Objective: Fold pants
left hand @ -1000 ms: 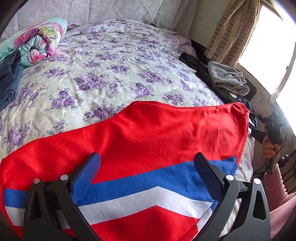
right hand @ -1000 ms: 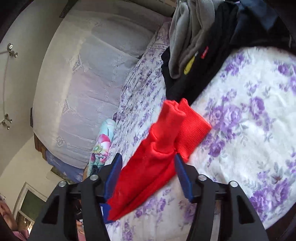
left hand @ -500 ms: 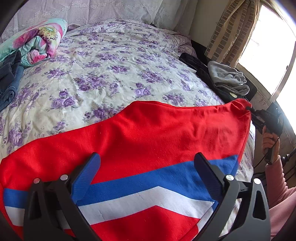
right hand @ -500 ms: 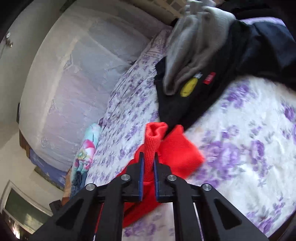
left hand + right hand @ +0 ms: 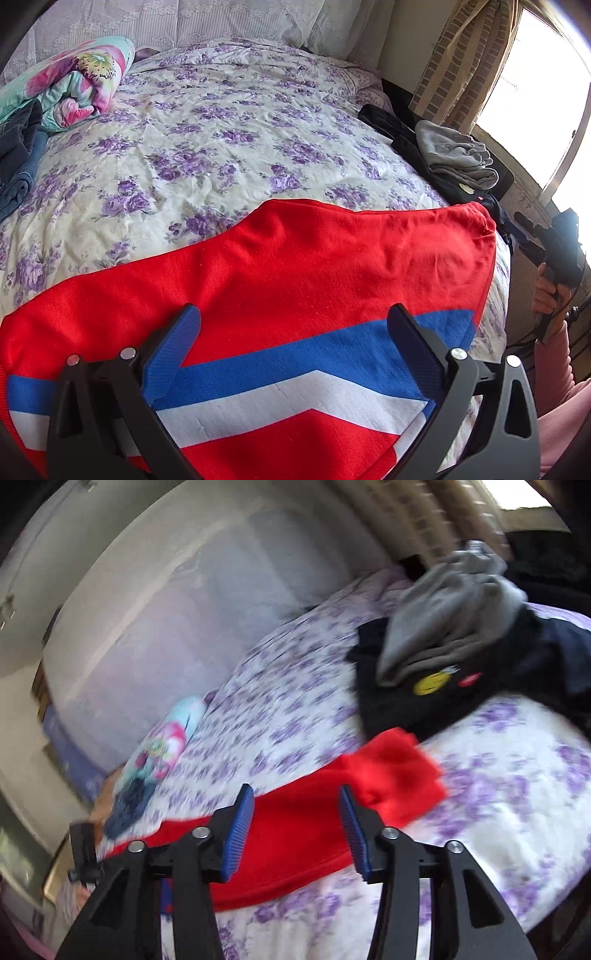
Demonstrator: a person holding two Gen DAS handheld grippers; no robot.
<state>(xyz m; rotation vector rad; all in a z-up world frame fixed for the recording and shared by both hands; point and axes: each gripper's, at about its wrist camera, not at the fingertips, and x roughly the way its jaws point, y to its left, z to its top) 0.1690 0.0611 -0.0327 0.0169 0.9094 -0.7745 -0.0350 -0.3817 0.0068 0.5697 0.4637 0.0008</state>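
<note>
The right gripper [image 5: 297, 829] has just opened, empty, above the red pants [image 5: 295, 834]. The left gripper [image 5: 293, 347] hovers open. Grey and black clothes [image 5: 443, 642] lie just beyond the cuff.

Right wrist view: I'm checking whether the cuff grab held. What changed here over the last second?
The right tongs closed on the red cuff of the pants, then have just opened and let it go; nothing sits between the pads now. The cuff lies flat on the floral bedspread. The left tongs stayed open above the striped waist end.

Red pants [image 5: 295, 266], striped, flat on bed [image 5: 221, 122]
</note>
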